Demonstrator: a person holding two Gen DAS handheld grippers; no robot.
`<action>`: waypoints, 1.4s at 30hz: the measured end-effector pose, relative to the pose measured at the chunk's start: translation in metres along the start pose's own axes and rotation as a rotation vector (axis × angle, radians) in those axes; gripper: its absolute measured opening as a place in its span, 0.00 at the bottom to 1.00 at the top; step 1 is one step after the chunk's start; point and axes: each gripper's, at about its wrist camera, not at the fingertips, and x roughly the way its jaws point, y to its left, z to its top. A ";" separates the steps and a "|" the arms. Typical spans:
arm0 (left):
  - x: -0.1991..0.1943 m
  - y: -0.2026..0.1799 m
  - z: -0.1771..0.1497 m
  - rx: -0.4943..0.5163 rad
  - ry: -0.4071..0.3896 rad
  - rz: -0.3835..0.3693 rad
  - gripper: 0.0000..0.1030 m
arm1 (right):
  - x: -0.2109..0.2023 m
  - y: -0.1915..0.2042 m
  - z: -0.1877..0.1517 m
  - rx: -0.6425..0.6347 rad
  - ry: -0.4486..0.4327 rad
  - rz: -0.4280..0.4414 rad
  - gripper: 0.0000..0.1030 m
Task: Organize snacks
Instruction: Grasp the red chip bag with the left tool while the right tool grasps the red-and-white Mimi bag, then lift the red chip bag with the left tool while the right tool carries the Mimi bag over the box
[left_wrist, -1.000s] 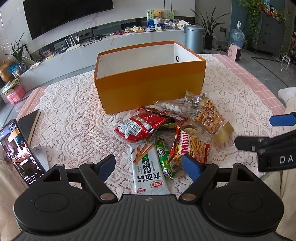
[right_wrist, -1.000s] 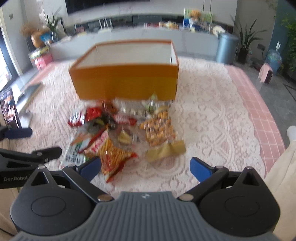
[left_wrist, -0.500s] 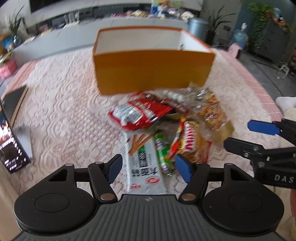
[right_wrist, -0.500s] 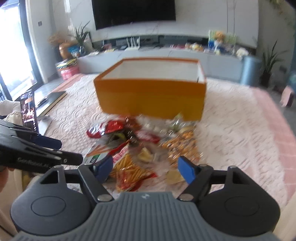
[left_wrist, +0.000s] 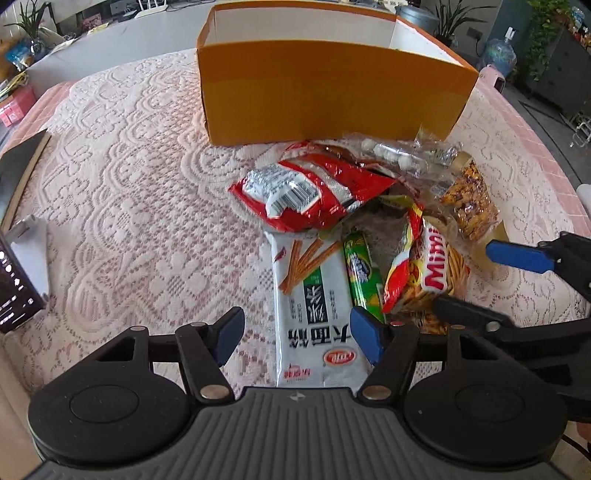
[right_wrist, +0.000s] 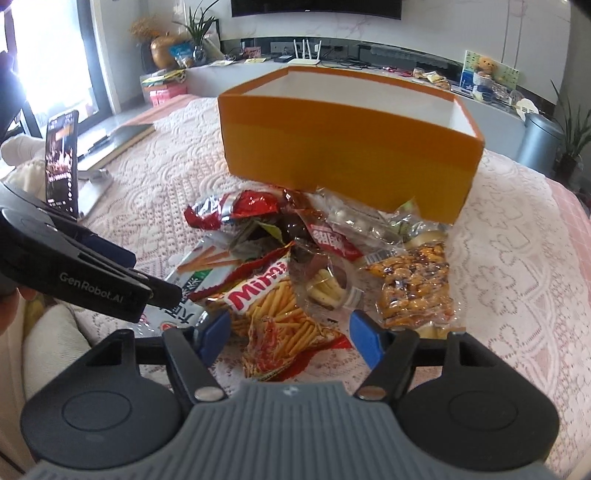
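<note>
Orange box (left_wrist: 332, 92) interior hidden, phone (left_wrist: 14, 288) cropped

Two wrist cameras, both looking down close.
Each is facing the snack pile (left_wrist: 354, 229) and orange box (right_wrist: 347, 147), sharing both from neighbouring sides.

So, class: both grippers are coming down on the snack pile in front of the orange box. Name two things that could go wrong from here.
1. The left gripper and right gripper sit close together, so they could collide.
2. The snacks overlap: the Mimi packet lies partly on the long white packet and against the green stick, so one grab may drag neighbours along or off the table edge.
</note>
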 end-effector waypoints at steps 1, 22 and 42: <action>-0.001 0.000 0.001 0.003 -0.017 -0.001 0.75 | 0.003 0.000 0.000 -0.006 0.002 0.002 0.67; 0.016 -0.019 0.015 0.333 -0.216 0.164 0.80 | -0.011 -0.017 0.024 0.042 -0.082 0.022 0.42; 0.061 -0.052 0.020 0.623 -0.286 0.258 0.46 | 0.017 -0.029 0.035 0.123 -0.078 0.081 0.49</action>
